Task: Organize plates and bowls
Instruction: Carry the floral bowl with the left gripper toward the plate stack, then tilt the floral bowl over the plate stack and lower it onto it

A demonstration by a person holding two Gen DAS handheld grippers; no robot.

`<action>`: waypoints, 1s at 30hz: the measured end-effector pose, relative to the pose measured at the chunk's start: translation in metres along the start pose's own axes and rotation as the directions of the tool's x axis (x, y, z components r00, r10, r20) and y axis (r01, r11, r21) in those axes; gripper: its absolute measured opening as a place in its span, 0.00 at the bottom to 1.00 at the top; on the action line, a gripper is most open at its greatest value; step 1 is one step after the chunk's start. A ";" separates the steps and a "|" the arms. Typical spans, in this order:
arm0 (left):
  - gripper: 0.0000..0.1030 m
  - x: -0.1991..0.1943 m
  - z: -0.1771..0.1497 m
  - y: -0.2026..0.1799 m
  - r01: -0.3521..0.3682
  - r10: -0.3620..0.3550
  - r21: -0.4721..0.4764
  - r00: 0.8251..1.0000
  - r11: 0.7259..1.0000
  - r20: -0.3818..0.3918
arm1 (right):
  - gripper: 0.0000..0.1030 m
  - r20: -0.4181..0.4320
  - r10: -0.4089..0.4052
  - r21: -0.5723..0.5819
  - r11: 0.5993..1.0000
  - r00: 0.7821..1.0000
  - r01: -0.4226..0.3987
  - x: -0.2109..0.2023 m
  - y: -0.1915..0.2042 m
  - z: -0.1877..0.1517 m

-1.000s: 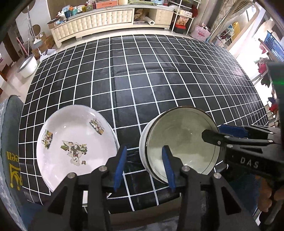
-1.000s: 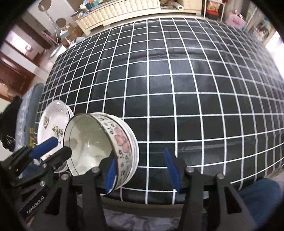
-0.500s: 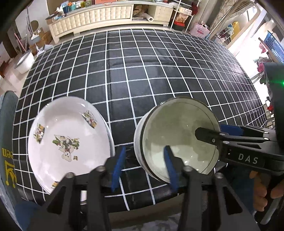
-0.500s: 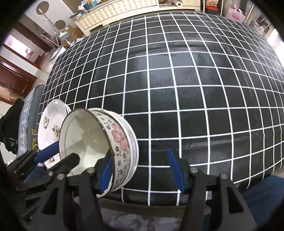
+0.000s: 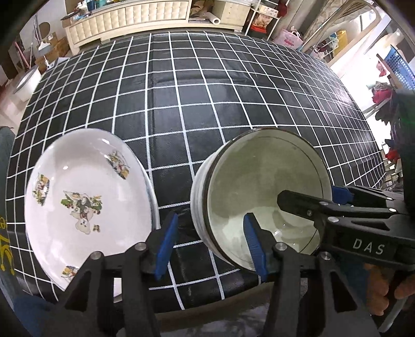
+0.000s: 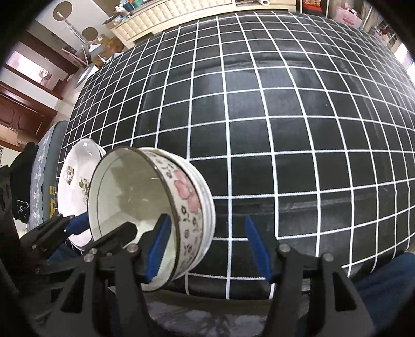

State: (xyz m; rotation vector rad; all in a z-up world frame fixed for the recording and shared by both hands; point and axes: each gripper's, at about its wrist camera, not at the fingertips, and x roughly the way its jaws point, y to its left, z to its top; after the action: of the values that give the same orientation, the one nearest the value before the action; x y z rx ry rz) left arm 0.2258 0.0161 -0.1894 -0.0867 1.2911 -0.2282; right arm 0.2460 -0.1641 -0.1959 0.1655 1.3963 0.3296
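Bowls and plate near the counter edge
Left gripper jaws just opened, straddling bowl stack rim beside plate; right gripper jaws wide, astride opposite rim.

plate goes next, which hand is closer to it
Probably left. The left gripper sits beside the plate; its jaws have just been opening, bowl rim between them. The right gripper straddles the bowl's far side.

We see a home living room: behind the table with its black checked cloth stands a cream tufted sideboard, beside it cluttered shelves.
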 end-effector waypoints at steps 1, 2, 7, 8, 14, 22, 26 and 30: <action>0.48 0.003 0.000 0.002 0.003 -0.003 0.003 1.000 1.000 -0.004 | 0.62 -0.004 0.006 0.003 1.000 1.000 -0.006 0.001 -0.001 0.000; 0.48 0.005 0.000 0.003 0.003 -0.003 0.005 1.000 1.000 -0.008 | 0.62 -0.008 0.012 0.006 1.000 1.000 -0.012 0.003 -0.001 0.000; 0.48 0.022 -0.001 0.003 0.010 -0.009 0.020 1.000 1.000 -0.027 | 0.62 -0.026 0.023 0.012 1.000 0.999 -0.022 0.010 -0.001 0.001; 0.48 0.025 -0.001 0.003 0.010 -0.010 0.022 1.000 1.000 -0.030 | 0.62 -0.032 0.027 0.014 1.000 0.999 -0.026 0.011 -0.002 0.001; 0.48 0.042 -0.001 0.009 0.034 -0.033 0.015 0.999 0.999 -0.041 | 0.62 -0.044 0.087 0.039 0.996 0.995 -0.085 0.015 -0.004 0.002; 0.48 0.051 0.004 0.021 0.074 -0.074 0.006 0.997 0.997 -0.035 | 0.62 -0.041 0.120 0.069 0.991 0.992 -0.117 0.015 -0.010 0.000; 0.48 0.044 0.001 0.020 0.060 -0.059 0.023 0.998 0.998 -0.019 | 0.61 -0.029 0.090 0.064 0.994 0.995 -0.088 0.013 -0.005 -0.001; 0.45 0.040 -0.001 0.011 0.052 -0.051 0.040 0.999 0.998 -0.015 | 0.52 -0.022 0.053 0.050 0.997 0.998 -0.052 0.009 0.004 -0.003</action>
State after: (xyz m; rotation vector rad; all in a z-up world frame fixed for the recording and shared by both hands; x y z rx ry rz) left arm 0.2362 0.0187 -0.2291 -0.0841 1.2988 -0.2996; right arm 0.2438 -0.1577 -0.2035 0.2400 1.4255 0.3415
